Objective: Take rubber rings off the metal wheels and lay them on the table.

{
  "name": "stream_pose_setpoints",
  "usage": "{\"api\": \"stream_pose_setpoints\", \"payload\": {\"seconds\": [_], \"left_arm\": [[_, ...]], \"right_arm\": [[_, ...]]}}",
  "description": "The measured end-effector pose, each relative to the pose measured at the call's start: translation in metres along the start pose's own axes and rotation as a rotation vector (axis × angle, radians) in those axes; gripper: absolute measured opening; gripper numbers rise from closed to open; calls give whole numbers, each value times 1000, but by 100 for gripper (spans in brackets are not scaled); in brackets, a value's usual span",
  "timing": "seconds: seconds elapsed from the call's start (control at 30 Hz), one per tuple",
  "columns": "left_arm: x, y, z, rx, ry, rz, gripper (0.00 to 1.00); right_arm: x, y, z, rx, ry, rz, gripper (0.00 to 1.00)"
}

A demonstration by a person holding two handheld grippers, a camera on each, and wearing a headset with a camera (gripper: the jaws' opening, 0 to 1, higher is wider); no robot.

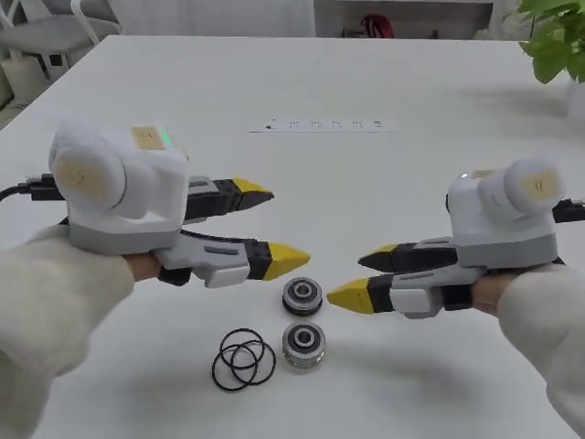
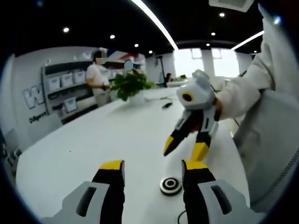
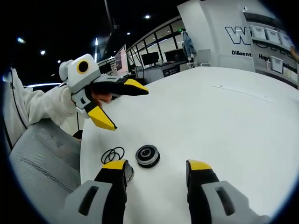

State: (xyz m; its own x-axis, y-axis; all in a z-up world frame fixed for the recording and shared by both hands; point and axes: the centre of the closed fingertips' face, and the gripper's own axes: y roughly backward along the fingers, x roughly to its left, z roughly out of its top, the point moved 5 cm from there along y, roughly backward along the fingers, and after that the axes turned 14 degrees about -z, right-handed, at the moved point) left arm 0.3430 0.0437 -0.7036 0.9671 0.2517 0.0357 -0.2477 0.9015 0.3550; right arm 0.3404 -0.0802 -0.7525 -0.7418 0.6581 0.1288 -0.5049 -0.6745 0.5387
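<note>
Two metal wheels lie near the front of the white table [image 1: 366, 183]: a far wheel [image 1: 302, 294] and a near wheel [image 1: 303, 343], both with a dark rubber band on the rim. Left of the near wheel lie three loose black rubber rings [image 1: 243, 357], overlapping. My left gripper [image 1: 274, 227] hovers open just left of the far wheel, holding nothing. Facing it from the right, my right gripper [image 1: 361, 277] is open and empty too. Past the left gripper's [image 2: 154, 165] own jaws I see one wheel [image 2: 170, 185] and the right gripper [image 2: 183, 151]. Ahead of the right gripper [image 3: 156, 164] are a wheel [image 3: 147, 155], the rings [image 3: 112, 155] and the left gripper [image 3: 125, 107].
A white power strip [image 1: 322, 124] lies flat mid-table. A green plant [image 1: 553, 37] stands at the far right corner and chairs [image 1: 55, 27] beyond the far left edge. A person [image 2: 98, 74] stands by shelves in the room behind.
</note>
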Motion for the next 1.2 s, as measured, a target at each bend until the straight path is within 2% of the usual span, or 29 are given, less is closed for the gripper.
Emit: {"api": "stream_pose_setpoints", "payload": {"seconds": [0.13, 0.23, 0.53, 0.87, 1.03, 1.2], "left_arm": [[-4, -6, -9, 9, 20, -15, 45], [-8, -10, -15, 32, 20, -31, 43], [-11, -20, -30, 66, 54, -42, 35], [-13, -26, -38, 84, 77, -55, 31], [-12, -28, -47, 116, 86, -51, 29], [-12, -30, -48, 117, 93, -50, 26]], "right_arm": [[1, -2, -1, 1, 2, 3, 45], [3, -4, -3, 5, 6, 10, 44], [10, -13, -9, 31, 40, 38, 40], [15, -18, -12, 50, 71, 47, 37], [16, -21, -15, 61, 91, 45, 34], [16, -23, -15, 60, 100, 42, 32]]}}
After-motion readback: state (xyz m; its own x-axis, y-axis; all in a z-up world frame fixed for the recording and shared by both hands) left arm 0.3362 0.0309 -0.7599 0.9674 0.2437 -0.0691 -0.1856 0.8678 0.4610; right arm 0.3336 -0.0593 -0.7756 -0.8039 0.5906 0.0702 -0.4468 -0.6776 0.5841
